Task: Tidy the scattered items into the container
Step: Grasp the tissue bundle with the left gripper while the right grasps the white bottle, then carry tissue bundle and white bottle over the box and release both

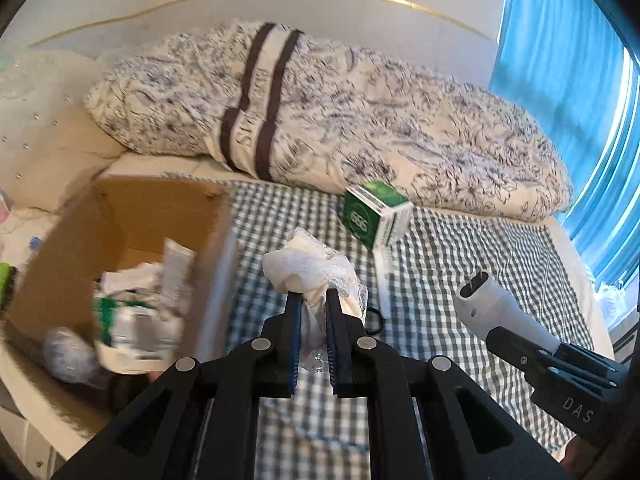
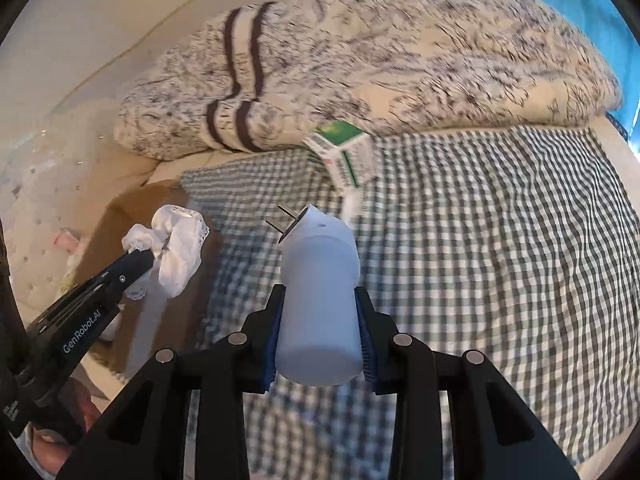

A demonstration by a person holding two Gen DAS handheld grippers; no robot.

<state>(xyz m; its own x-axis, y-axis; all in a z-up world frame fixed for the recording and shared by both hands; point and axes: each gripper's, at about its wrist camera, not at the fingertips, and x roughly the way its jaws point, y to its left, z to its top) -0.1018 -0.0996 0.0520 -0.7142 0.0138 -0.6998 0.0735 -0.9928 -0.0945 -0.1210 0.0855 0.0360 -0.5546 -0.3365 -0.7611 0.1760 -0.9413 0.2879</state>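
My left gripper (image 1: 313, 300) is shut on a bunched white lace cloth (image 1: 312, 268), held above the checked bedspread just right of the open cardboard box (image 1: 120, 216). The right wrist view shows that cloth (image 2: 176, 240) over the box's edge (image 2: 120, 208). My right gripper (image 2: 320, 300) is shut on a white plug adapter (image 2: 318, 280) with two prongs pointing away; the left wrist view shows the adapter (image 1: 496, 304) at the right. A green and white carton (image 1: 376, 212) (image 2: 344, 152) lies on the bedspread by the duvet, with a white comb (image 1: 384, 280) in front of it.
The box holds crumpled papers and packaging (image 1: 136, 312). A rolled floral duvet (image 1: 320, 112) runs along the back of the bed. A black hair tie (image 1: 374, 320) lies on the checked cloth (image 2: 500, 240). Blue curtains (image 1: 580, 80) hang at the right.
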